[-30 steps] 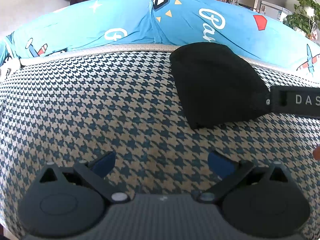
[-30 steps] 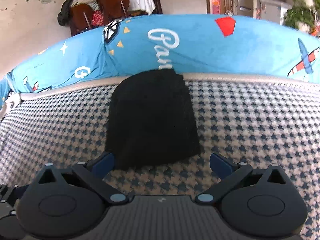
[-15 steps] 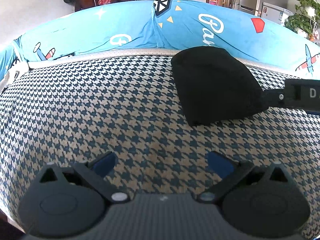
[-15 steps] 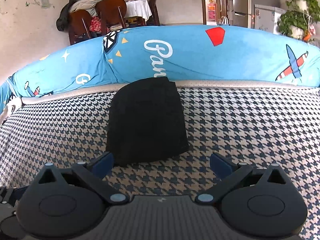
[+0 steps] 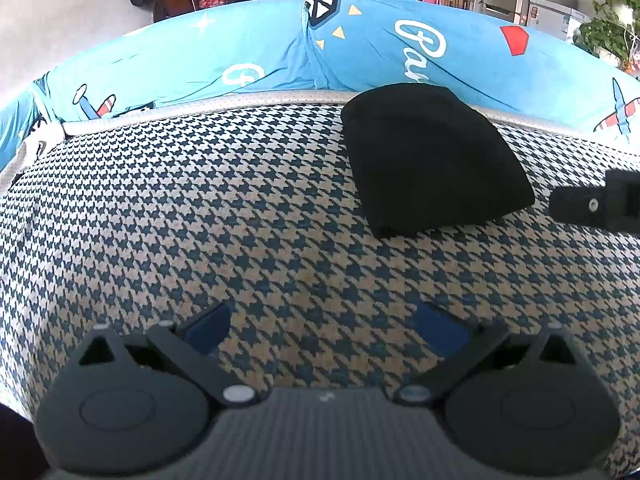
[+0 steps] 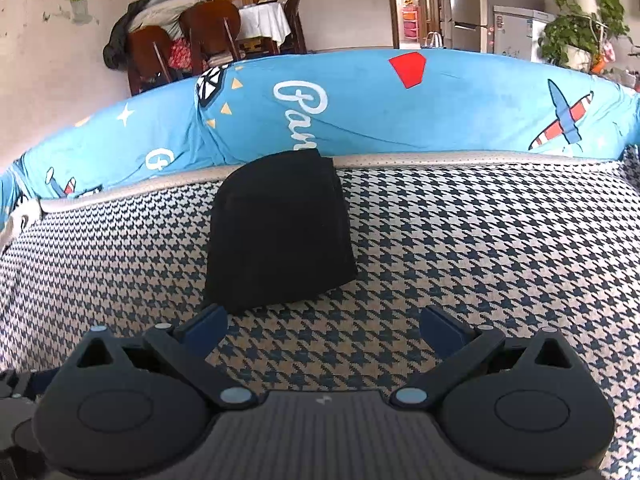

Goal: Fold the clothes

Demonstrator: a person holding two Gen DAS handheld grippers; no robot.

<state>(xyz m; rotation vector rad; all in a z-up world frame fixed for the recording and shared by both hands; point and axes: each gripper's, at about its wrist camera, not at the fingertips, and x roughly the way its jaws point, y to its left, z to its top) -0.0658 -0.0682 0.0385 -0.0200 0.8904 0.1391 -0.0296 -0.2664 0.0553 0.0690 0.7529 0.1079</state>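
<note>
While both tongs (image 5: pixel 324 322) (image 6: pixel 324 326) gape empty, the black garment (image 6: pixel 280 228) — folded, matte, rounded — lies on houndstooth weave (image 6: pixel 480 240).

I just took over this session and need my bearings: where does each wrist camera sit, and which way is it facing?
Left wrist: on the left gripper, low over the houndstooth cushion, facing the blue backrest cover; its own open fingers show, plus part of the right gripper at the right edge.
Right wrist: on the right gripper, facing the folded black garment head-on; its own open fingers show.
Shared: garment, cushion, backrest cover.
</note>
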